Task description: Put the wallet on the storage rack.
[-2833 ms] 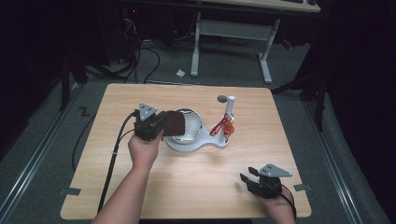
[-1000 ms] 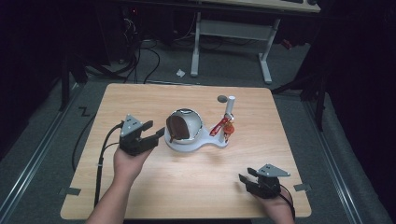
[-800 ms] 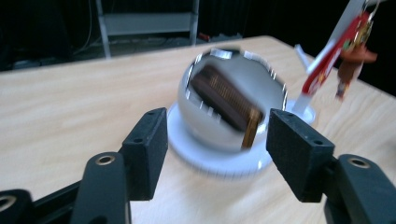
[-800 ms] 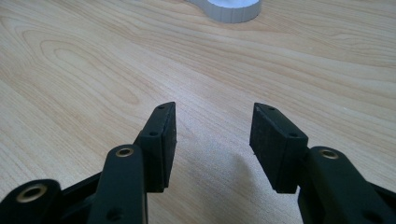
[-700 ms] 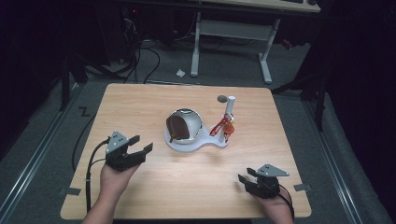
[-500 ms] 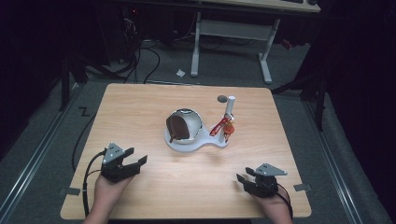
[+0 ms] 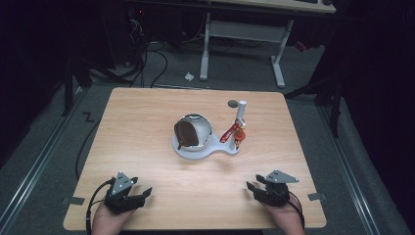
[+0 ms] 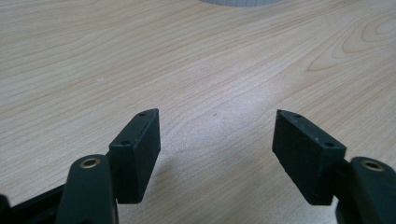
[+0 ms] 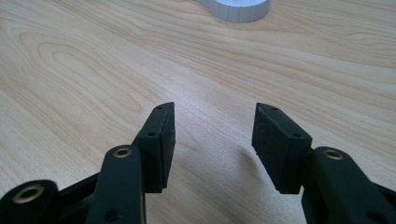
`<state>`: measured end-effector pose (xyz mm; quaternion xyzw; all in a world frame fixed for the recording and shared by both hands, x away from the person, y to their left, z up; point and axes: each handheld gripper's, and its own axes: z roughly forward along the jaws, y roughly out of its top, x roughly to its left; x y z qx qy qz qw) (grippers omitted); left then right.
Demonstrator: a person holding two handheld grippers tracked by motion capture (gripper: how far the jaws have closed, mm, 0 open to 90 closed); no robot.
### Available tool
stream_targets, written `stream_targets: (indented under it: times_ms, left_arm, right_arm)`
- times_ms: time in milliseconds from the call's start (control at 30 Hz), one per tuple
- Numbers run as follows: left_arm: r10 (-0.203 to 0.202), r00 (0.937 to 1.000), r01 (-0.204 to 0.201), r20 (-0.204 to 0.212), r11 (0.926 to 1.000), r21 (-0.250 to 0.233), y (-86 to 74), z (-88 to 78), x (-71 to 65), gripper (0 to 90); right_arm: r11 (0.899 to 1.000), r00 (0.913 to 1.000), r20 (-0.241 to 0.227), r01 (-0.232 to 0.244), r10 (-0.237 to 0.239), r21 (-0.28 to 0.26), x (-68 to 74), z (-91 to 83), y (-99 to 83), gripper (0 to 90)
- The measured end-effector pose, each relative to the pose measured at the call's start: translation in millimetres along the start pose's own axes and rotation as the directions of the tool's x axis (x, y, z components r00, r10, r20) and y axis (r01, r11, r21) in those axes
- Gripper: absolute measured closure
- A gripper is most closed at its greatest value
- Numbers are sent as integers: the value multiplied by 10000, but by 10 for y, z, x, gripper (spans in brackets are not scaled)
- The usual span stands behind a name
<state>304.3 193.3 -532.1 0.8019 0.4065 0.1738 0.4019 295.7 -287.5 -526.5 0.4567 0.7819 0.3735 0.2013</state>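
- High view showed the brown piece [image 7: 187, 134] sitting inside the shiny metal bowl [image 7: 204, 128] on the white base [image 7: 196, 152], at the middle of the wooden table [image 7: 147, 122]; a white post [image 7: 240, 113] with a red clamp [image 7: 231, 133] stood just beside the bowl.
- Risk, as I judge it: the brown piece leaned on the bowl's rim, so it could slide out if the base was bumped.
- A new reach from the near edge could also hit the red clamp, because it stood close to the bowl.
- The left gripper [image 7: 134, 197] rested at the near left of the table, well apart from the base; its jaws had just been opening, they stood wide and held nothing.
- The right gripper [image 7: 258, 188] rested at the near right, jaws partly apart, with only bare wood between them.
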Motion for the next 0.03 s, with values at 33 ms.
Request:
stream_targets:
  times_ms: [33]
  left_arm:
    - [-29,10000,28,51,10000,35,-7,0,10,327]
  right_arm:
    - [10000,10000,21,16,-16,20,6,2,1,499]
